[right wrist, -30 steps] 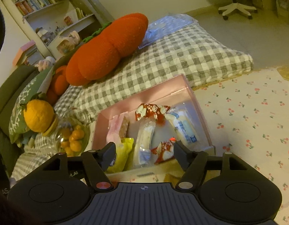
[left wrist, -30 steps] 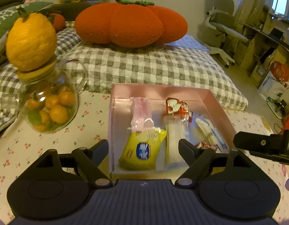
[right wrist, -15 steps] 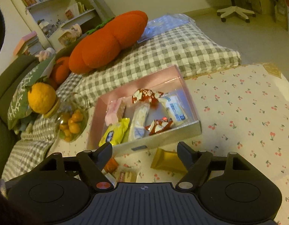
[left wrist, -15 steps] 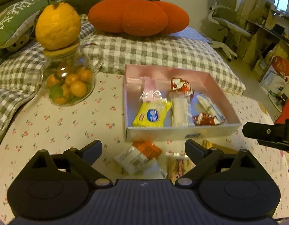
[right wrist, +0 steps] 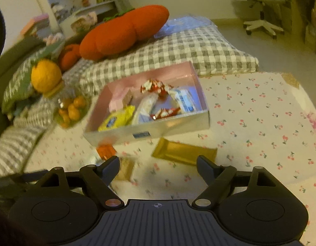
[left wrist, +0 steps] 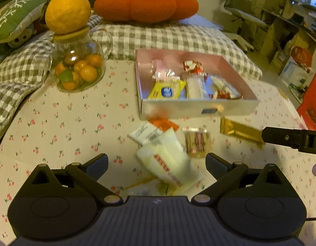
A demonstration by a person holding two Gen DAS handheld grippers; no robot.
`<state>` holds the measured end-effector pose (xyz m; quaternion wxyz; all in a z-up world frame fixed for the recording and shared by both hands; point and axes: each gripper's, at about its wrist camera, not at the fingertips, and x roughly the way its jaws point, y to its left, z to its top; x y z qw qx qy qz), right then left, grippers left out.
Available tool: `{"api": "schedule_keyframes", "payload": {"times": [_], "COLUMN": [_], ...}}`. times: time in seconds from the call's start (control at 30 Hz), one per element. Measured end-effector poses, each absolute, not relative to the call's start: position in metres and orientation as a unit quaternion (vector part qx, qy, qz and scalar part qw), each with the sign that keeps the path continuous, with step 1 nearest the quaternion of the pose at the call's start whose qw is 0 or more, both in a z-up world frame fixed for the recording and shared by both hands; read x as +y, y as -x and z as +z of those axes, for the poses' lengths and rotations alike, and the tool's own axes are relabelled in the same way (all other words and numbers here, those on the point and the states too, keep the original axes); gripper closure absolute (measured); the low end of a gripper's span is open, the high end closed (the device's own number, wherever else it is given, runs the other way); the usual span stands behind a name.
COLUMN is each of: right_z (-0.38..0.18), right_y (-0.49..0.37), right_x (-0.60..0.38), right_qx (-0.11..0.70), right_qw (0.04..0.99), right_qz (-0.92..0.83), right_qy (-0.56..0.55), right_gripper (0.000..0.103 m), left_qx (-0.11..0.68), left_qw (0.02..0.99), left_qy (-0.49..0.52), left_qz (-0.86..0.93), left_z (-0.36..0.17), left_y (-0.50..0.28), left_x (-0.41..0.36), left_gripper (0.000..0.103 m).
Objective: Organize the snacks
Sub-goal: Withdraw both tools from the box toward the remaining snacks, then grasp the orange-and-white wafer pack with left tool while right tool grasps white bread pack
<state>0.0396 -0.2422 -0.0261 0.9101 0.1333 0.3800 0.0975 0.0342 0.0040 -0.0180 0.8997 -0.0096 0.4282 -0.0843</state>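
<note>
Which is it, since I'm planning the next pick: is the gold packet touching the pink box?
Apart. The right wrist view shows a strip of cherry-print cloth between the gold packet and the front wall of the pink box.

pink box (left wrist: 196,107) with silver front wall. inside it: yellow packet (left wrist: 167,90) with blue logo, red-and-white wrappers (left wrist: 194,66). in front of it: gold bar (right wrist: 183,151), orange packet (left wrist: 163,123), white pouch (left wrist: 168,161) with red lettering. under it: white cloth (left wrist: 61,127), red cherry print.
</note>
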Motion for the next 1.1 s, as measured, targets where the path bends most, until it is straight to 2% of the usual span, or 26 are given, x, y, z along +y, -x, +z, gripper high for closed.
{"api": "schedule_keyframes", "payload": {"times": [0.53, 0.77, 0.83, 1.0, 1.1], "right_z": [-0.057, -0.068, -0.07, -0.074, -0.076], "right_y": [-0.023, -0.018, -0.017, -0.018, -0.02], "right_x": [-0.222, -0.203, -0.198, -0.187, -0.18], "right_qx": [0.403, 0.411, 0.41, 0.415, 0.419], "right_qw": [0.905, 0.901, 0.901, 0.896, 0.893], "right_qz": [0.118, 0.137, 0.143, 0.157, 0.164], "right_qy": [-0.061, -0.015, -0.003, 0.005, 0.002], "right_gripper": [0.019, 0.019, 0.019, 0.019, 0.019], "left_qx": [0.448, 0.456, 0.456, 0.444, 0.442], "left_qw": [0.889, 0.884, 0.884, 0.889, 0.89], "left_qy": [-0.039, -0.049, -0.045, -0.049, -0.042], "left_qz": [-0.085, -0.094, -0.097, -0.099, -0.104], "left_z": [-0.055, -0.063, -0.062, -0.059, -0.058], "left_y": [-0.009, -0.007, -0.005, -0.002, -0.001], "left_x": [0.011, 0.017, 0.021, 0.029, 0.036], "left_gripper": [0.004, 0.017, 0.025, 0.054, 0.058]}}
